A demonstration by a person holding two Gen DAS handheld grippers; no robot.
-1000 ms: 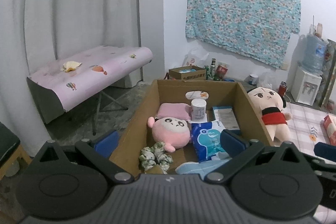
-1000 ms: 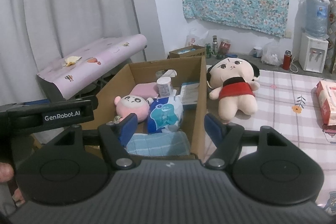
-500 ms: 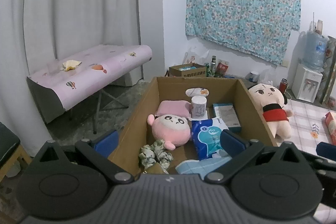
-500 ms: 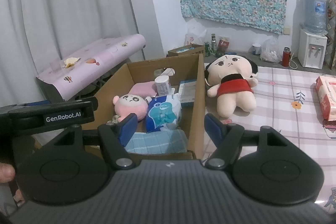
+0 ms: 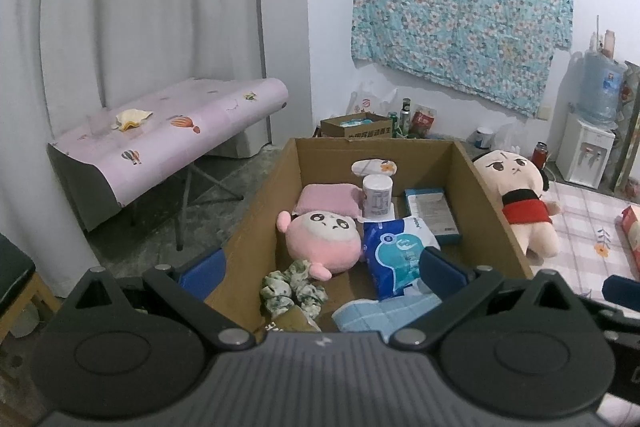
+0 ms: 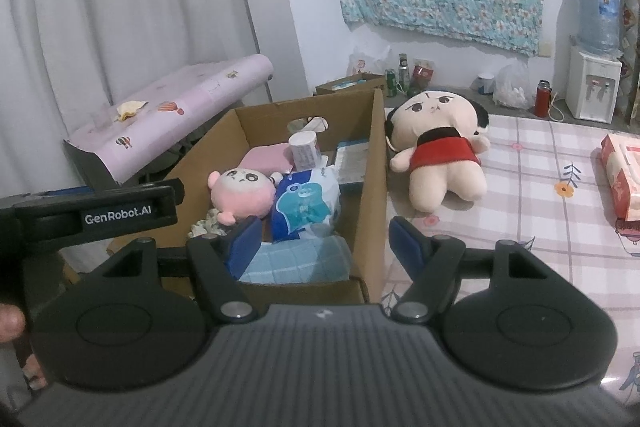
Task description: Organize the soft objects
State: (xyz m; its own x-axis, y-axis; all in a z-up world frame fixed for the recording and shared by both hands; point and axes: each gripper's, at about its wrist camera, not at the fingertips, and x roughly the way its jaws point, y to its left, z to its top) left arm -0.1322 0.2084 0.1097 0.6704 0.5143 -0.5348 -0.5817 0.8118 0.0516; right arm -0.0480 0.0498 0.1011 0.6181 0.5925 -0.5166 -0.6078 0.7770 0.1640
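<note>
An open brown cardboard box [image 5: 256, 211] is seen at the edge of a table covered with a pink-and-white checked cloth [image 6: 532, 187]. Inside the box lie a round pink plush toy with a white face [image 5: 322, 241], a blue-and-white plastic tissue pack [image 5: 396, 251], a folded pink towel [image 5: 326, 197], a white paper roll [image 5: 377, 195], a green-and-white fabric scrunchie [image 5: 292, 287] and a light blue quilted cloth [image 6: 296, 261]. A beige plush doll with black hair and a red top [image 6: 436, 147] is laid on the checked cloth just beside the box's right wall, outside it. An orange tissue packet [image 6: 622, 175] rests farther right on the same cloth.

The left gripper [image 5: 320, 267] is held above the near end of the box, its blue-padded jaws spread wide with nothing gripped. The right gripper [image 6: 324, 239] is likewise spread apart and empty, straddling the box's near right corner.

Behind, white curtains [image 5: 140, 7] are hung on the left, and a teal floral cloth [image 5: 460, 7] is pinned to the white wall. A folding table under a pink balloon-print cover [image 5: 168, 143] stands on the concrete floor, and a white water dispenser with a blue bottle [image 6: 596, 67] is set in the far right corner.
</note>
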